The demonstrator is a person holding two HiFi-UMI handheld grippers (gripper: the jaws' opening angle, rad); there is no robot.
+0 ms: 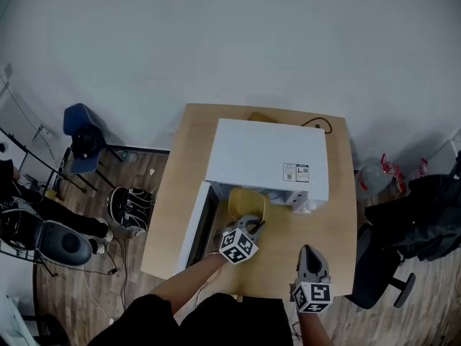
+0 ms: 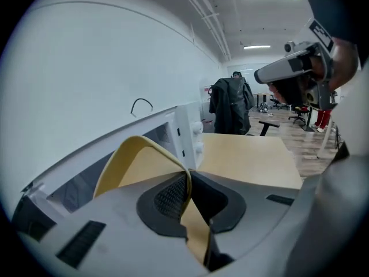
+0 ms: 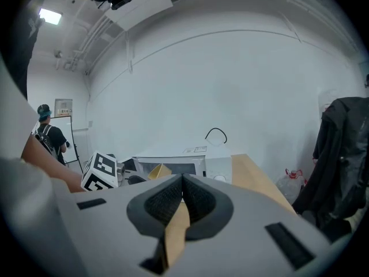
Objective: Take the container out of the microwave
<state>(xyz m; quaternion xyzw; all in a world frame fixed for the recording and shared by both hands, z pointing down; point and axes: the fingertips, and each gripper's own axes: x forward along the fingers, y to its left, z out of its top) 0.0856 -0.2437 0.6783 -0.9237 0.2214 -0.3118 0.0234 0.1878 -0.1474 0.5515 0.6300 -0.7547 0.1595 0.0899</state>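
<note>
A white microwave (image 1: 266, 157) stands on a wooden table (image 1: 328, 225), its door (image 1: 193, 229) swung open to the left. Just in front of the opening hangs a yellow container (image 1: 247, 202), with my left gripper (image 1: 253, 224) shut on its rim. In the left gripper view the yellow wall (image 2: 132, 160) runs between the closed pads of the left gripper (image 2: 187, 180), beside the microwave (image 2: 179, 126). My right gripper (image 1: 310, 254) hovers over the table's near right part, shut with nothing in it. In the right gripper view the right gripper (image 3: 182, 183) points toward the microwave (image 3: 190, 163) and the container (image 3: 154, 171).
A black cable (image 1: 320, 125) loops behind the microwave. A blue chair (image 1: 83, 139) and a dark bag (image 1: 130, 207) are on the floor at the left. A black office chair (image 1: 382, 265) with dark clothing stands at the right. A person (image 3: 49, 140) stands far off.
</note>
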